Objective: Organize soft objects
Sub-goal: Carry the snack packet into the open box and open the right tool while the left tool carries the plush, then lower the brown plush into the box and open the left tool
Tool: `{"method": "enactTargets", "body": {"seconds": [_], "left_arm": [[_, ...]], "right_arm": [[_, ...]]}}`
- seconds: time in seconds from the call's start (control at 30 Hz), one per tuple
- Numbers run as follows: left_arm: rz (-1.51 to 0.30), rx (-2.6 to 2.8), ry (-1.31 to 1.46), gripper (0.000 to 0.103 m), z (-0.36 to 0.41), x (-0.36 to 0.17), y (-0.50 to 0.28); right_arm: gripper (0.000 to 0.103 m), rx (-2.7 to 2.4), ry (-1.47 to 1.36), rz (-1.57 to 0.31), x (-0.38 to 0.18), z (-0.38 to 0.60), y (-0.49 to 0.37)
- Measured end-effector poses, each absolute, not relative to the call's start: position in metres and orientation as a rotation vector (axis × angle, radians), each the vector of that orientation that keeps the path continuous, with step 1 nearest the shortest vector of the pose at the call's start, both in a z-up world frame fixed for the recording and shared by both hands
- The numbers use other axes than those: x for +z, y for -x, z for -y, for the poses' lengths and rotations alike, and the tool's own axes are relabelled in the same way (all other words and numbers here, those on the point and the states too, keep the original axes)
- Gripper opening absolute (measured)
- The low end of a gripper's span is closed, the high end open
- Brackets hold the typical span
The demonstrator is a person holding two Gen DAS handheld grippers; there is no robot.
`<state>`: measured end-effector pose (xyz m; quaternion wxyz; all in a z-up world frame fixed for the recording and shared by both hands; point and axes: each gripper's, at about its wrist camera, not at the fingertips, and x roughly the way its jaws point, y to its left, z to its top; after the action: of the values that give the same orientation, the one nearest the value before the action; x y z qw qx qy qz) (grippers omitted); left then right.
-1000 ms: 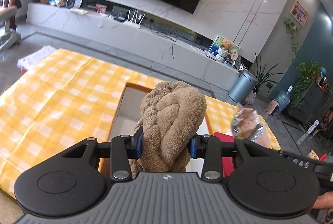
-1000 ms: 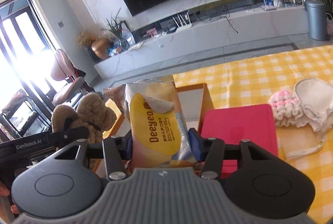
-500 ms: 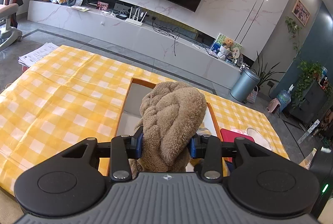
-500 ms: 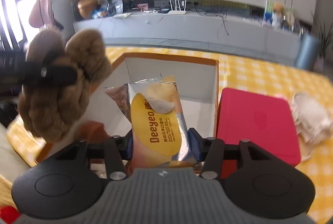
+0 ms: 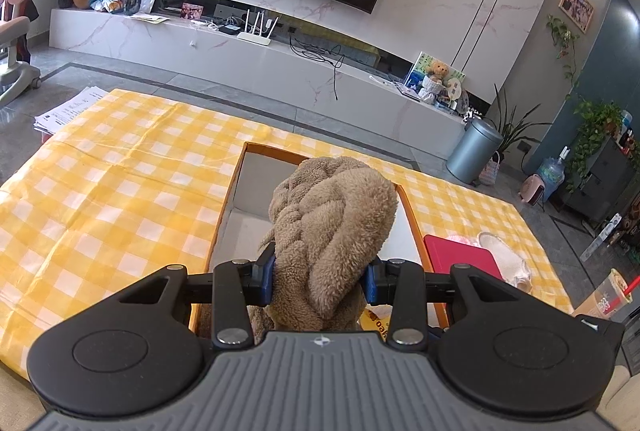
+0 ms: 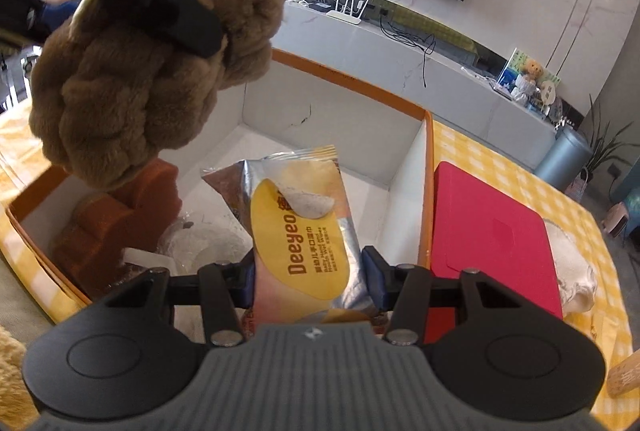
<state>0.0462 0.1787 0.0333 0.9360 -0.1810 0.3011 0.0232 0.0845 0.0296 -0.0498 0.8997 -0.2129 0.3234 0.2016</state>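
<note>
Landmark for this entry: the orange-rimmed box (image 5: 236, 183), open at the top, white inside, sitting on the yellow checked tablecloth (image 5: 112, 191).

Left gripper (image 5: 319, 277): I read both blue pads pressed into a brown plush toy (image 5: 332, 231), so it is clamped on the toy. From the left wrist view the plush stands up between the fingers and covers much of the box's interior. From the right wrist view the same plush toy (image 6: 120, 103) hangs above the box's left side, clear of the floor of the box, with the left gripper's black finger (image 6: 188, 23) across it.

Right gripper (image 6: 308, 277): pads closed against a yellow and silver wipes pack (image 6: 300, 227) printed "Deeyeo". The pack points up and forward, held over the box's near end, inside the line of its walls. I cannot tell whether its lower end touches anything.

Inside the box, below the plush: a rust-orange soft item (image 6: 116, 219) against the left wall, and crumpled clear plastic (image 6: 200, 243) just beside it toward the middle.

Outside the box: a red flat lid (image 6: 492, 227) lies touching the box's right wall. Beyond the lid, farther right of the box, a cream fabric piece (image 6: 576, 271) rests on the cloth.
</note>
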Motion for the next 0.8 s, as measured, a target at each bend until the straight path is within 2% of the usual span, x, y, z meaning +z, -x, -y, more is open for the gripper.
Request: {"method": "enactTargets", "body": {"seconds": [0.17,0.27,0.3,0.57,0.8], "left_arm": [[-0.62,0.044,0.367,0.045,-0.177,0.033,-0.046],[-0.618,0.042,0.362,0.045,-0.176,0.033,-0.047],[-0.617,0.04,0.362,0.045,-0.176,0.032,-0.048],[-0.587,0.0,0.355,0.045,-0.167,0.027,-0.059],[-0.604,0.007,0.346,0.045,-0.148,0.008,-0.085]], "right_arm": [[0.056,0.419,0.436,-0.666,-0.049,-0.034,-0.087],[0.069,0.423,0.434,-0.618,-0.04,-0.032,-0.084],[0.077,0.432,0.419,-0.605,-0.036,-0.029,-0.083],[0.079,0.471,0.285,-0.551,-0.003,-0.005,-0.085],[0.081,0.406,0.226,-0.555,0.002,0.024,-0.107]]}}
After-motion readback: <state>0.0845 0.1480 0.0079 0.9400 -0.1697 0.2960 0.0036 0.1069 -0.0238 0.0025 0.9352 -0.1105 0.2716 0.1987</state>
